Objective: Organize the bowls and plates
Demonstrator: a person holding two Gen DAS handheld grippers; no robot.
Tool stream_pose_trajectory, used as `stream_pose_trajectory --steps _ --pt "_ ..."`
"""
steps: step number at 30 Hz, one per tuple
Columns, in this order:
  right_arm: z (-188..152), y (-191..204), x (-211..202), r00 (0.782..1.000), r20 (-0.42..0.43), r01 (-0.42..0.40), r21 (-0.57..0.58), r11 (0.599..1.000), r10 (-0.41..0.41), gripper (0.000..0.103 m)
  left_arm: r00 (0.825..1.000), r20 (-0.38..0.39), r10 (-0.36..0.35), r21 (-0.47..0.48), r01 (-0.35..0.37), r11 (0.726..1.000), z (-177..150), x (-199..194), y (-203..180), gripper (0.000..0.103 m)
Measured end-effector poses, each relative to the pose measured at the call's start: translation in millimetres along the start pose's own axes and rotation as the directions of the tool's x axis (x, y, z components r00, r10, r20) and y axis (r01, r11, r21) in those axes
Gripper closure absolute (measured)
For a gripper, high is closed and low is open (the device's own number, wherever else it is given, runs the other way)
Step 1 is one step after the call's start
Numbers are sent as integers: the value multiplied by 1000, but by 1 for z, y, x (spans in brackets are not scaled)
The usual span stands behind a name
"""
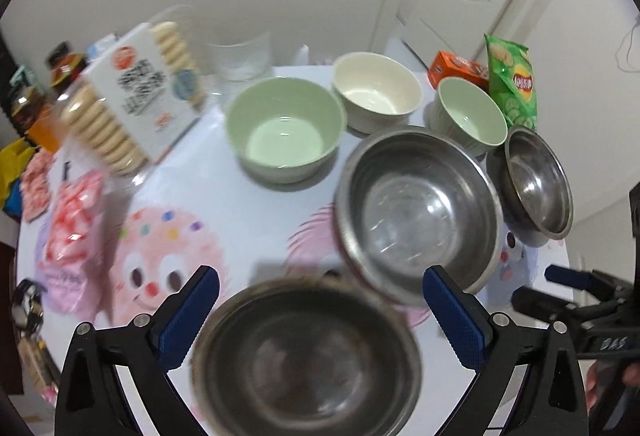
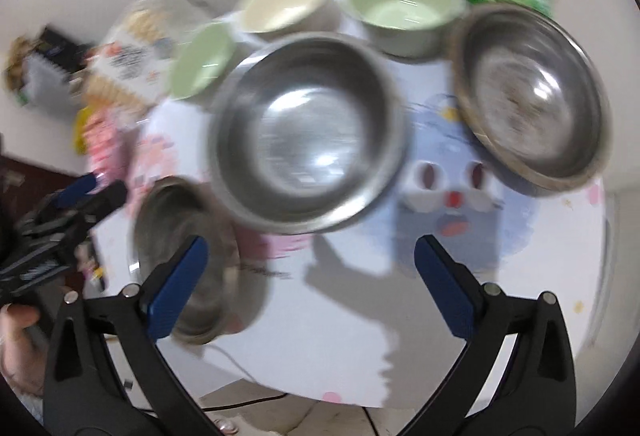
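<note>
While six bowls sit loose on the round table [image 1: 248, 220], none of them is stacked or gripped — three steel ones at the near side and three ceramic ones behind. From the left wrist view, the near steel bowl [image 1: 308, 360] lies directly beneath the left gripper [image 1: 320, 316], whose blue pads stand wide apart and clear of its rim; the large steel bowl [image 1: 420, 211] sits just beyond it, the two rims seeming to overlap in the view, and the small steel bowl [image 1: 536, 183] looks tilted, near the table's right edge. Behind them stand the big green bowl [image 1: 284, 127], the cream bowl [image 1: 376, 91] and the small green bowl [image 1: 468, 111], close to a chip bag [image 1: 512, 83] and an orange box [image 1: 456, 69]. A biscuit pack [image 1: 136, 91] and a clear glass jug [image 1: 240, 59] crowd the left rear. The right gripper [image 2: 312, 280] hangs equally wide over bare tablecloth, nothing between its fingers. Risks, as I judge them: the tilted small steel bowl could slide off the edge if nudged, and a pinch on a thin, slick steel rim may slip or clang against its neighbour. Both grippers point steeply downward above the table, side by side, each held from behind in a hand [image 2: 18, 348].
</note>
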State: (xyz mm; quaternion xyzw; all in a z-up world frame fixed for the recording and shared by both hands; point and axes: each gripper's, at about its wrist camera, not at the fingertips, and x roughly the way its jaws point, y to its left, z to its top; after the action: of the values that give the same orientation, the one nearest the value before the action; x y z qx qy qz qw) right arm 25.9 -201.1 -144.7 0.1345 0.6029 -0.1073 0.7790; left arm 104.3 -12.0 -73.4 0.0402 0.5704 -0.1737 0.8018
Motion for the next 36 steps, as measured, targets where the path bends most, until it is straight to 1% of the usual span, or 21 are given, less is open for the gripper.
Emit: stream_pose_trajectory --steps 1,3,6,10,13,15,16,19,21,23,25,26,27,28,29,30,31,32,34,36 --pt "3 -6 4 1000 -16 12 36 999 -12 0 1000 -19 -8 -5 8 1000 6 8 -3 0" --pt "8 -17 7 1000 -20 -4 77 997 6 0 998 -63 -21 -38 19 999 13 24 -6 0" --pt "14 -21 14 1000 -12 17 104 994 -15 0 990 -125 -59 -81 49 996 21 45 -9 0" --pt "24 -33 23 1000 -27 12 154 988 -8 0 986 -161 -52 -77 40 996 28 61 -15 0" --pt "32 -31 34 999 -37 31 149 988 -26 1 980 -188 -58 -102 39 994 31 70 -14 0" --pt "35 -32 40 999 -43 33 162 986 -26 5 976 -205 -70 -120 46 992 33 76 -13 1" --pt "37 -33 42 998 -49 34 174 984 -26 5 974 -213 -73 -125 47 991 34 79 -12 1" --pt "40 -37 47 998 -60 28 191 981 -16 7 974 -219 -60 -126 33 991 36 85 -12 7" --pt "42 -39 49 998 -65 35 191 981 -23 10 971 -230 -61 -126 32 991 36 88 -11 13" --pt "43 -41 51 997 -72 43 197 980 -29 16 969 -240 -54 -126 24 992 37 92 -11 19" --pt "44 -43 55 996 -82 35 213 976 -18 18 968 -246 -47 -122 17 992 37 95 -11 24" --pt "44 -44 58 996 -90 31 221 975 -11 19 968 -248 -42 -120 12 993 37 96 -12 27" --pt "45 -44 61 995 -97 26 225 974 -5 19 967 -251 -40 -118 11 993 37 98 -12 33" --pt "46 -43 63 995 -102 27 227 974 -4 24 966 -255 -40 -119 10 993 38 101 -15 37" --pt "46 -43 65 994 -107 34 227 973 -10 32 964 -261 -42 -124 10 992 39 103 -15 42" --pt "47 -43 67 993 -114 43 225 973 -17 37 963 -266 -43 -129 8 992 39 105 -14 42" --pt "47 -43 68 992 -126 46 224 973 -18 50 962 -271 -37 -131 1 991 39 107 -13 42" --pt "48 -43 70 991 -136 46 227 973 -15 54 961 -273 -38 -131 2 991 38 108 -13 43" --pt "47 -44 71 990 -137 49 225 973 -18 54 961 -270 -59 -134 24 991 38 110 -15 51" --pt "47 -44 71 991 -132 43 224 974 -13 55 961 -270 -62 -135 26 991 37 115 -18 62"
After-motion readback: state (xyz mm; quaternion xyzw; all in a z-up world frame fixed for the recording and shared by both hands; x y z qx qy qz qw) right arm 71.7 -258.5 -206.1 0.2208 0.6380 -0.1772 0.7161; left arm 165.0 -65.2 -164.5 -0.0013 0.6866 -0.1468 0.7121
